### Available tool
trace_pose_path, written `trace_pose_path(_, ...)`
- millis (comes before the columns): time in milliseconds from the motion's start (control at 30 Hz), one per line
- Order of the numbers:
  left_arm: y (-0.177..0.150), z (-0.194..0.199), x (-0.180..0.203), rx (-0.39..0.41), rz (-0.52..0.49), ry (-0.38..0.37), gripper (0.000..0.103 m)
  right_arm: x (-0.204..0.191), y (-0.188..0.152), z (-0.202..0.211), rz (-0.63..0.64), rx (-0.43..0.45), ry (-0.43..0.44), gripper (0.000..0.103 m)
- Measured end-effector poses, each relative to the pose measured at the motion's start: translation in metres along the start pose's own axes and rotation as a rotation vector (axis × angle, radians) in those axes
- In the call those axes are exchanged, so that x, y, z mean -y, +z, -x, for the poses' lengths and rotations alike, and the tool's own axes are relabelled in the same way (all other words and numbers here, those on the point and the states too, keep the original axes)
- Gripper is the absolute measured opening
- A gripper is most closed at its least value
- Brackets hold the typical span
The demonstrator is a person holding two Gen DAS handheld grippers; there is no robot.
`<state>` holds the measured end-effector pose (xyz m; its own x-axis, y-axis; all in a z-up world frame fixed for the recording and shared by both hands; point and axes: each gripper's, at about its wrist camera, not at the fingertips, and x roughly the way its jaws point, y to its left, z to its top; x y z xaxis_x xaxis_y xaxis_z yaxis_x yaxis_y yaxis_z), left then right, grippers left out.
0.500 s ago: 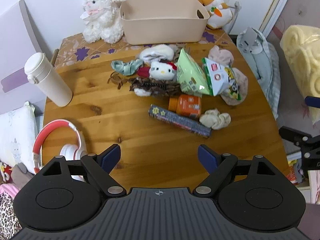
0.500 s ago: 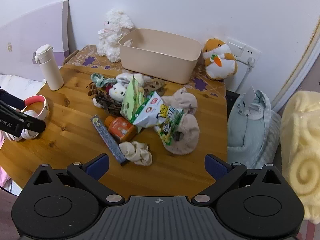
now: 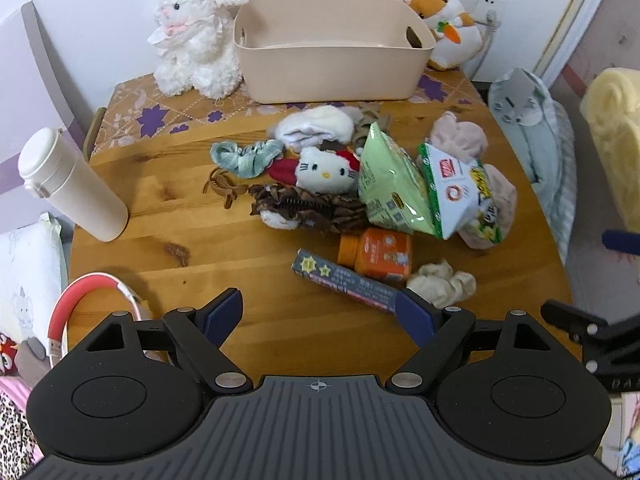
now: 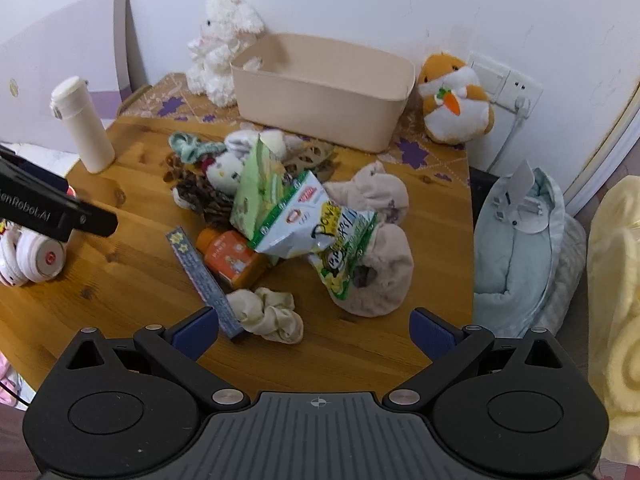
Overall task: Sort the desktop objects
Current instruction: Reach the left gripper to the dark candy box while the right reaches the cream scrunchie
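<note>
Blue-padded and spread wide, the left gripper (image 3: 319, 312) hangs over the near edge of the wooden bench (image 3: 192, 248), tipped steeply down, nothing between its pads. The right gripper (image 4: 316, 326) does the same on its side: jaws at full spread, empty, angled down at the clutter.

And what a pile! A long dark box (image 3: 346, 280) lies flat just ahead of the left gripper, its long axis running from upper left down to lower right, its near end close by the right-hand pad. Tucked against its far side, an orange bottle (image 3: 378, 254) lies on its side, cap pointing left. A cream scrunchie (image 4: 268, 314) sits touching the box's near end, right in front of the right gripper. Behind them, a green snack bag (image 3: 386, 184) and a white snack bag (image 4: 308, 218) lean together over a pink slipper (image 4: 376, 276), with a cat plush (image 3: 326, 170) to their left.

At the back, the beige bin (image 3: 332, 64) stands open against the wall, well apart from both grippers.
</note>
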<state>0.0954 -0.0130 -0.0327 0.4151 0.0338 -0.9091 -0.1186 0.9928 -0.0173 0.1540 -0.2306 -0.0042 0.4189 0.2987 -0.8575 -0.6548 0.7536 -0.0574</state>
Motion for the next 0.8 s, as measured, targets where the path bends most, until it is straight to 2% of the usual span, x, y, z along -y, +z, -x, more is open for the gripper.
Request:
trace_pose_path(100,0.004,-0.02,0.006,-0.016,0.015,-0.015,0.086,0.004,0.0,-0.015,0.006,-0.017,-0.002,0.103)
trace_pose_path(267,0.009,-0.053,0.019,-0.064,0.021,-0.01,0.081,0.01,-0.003,-0.035,0.014,0.004,0.023,0.103)
trace_pose_path(500,0.01,-0.087,0.027,-0.114,0.098,0.015,0.081,0.011,-0.006,-0.068,0.041,-0.002,0.082,0.103)
trace_pose_path(633,0.005,-0.102,0.029,-0.169,0.125,0.035,0.081,0.013,-0.01,-0.082,0.052,0.01,0.121,0.092)
trace_pose_path(800,-0.003,-0.121,0.026,-0.195,0.187,0.047,0.081,0.017,-0.017,-0.107,0.022,-0.018,0.166,0.088)
